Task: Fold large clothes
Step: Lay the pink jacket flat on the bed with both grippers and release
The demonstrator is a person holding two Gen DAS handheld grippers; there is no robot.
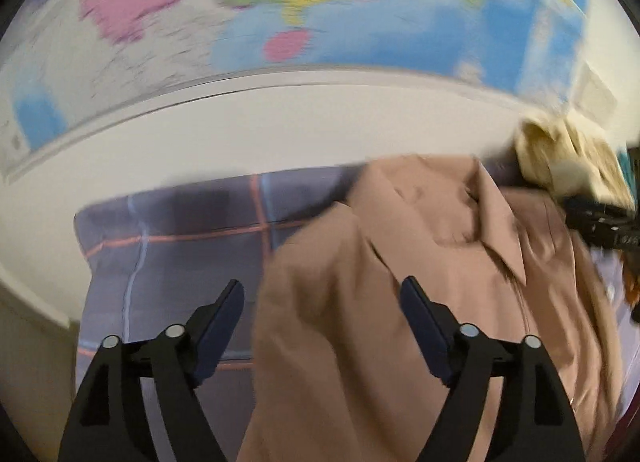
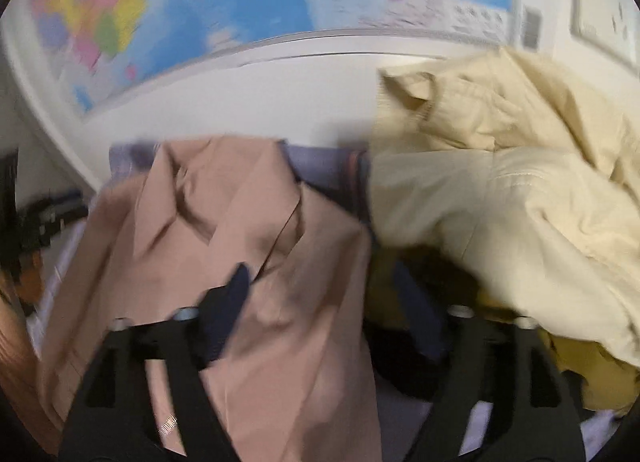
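Both of my hand-held grippers are wide open right now, nothing pinched in either. The left hand-held gripper [image 1: 322,294] has its 2 pads spread with the near edge of the tan shirt [image 1: 400,262] lying between them, cloth not pressed as far as I can tell. The right hand-held gripper [image 2: 324,282] is the same deal on the other side, fingers apart over the shirt's other half; that view is smeared, so I can't say whether a pad brushes the fabric.

The tan shirt [image 2: 240,221] is lying collar-up on the checked bedspread [image 1: 180,246], collar toward the white wall [image 1: 240,133] with the big map [image 1: 280,1] above it. My guess is it's laid flat like that so the folds have a clean starting shape, and I've got 1 gripper near each side so the sleeves or sides can be taken in together.

The cream jacket [image 2: 500,181] is heaped just to the right, touching or nearly touching the shirt's edge, with something mustard-coloured under it. Probably the waiting pile. I'd watch that my right fingers don't snag it when closing on the shirt.
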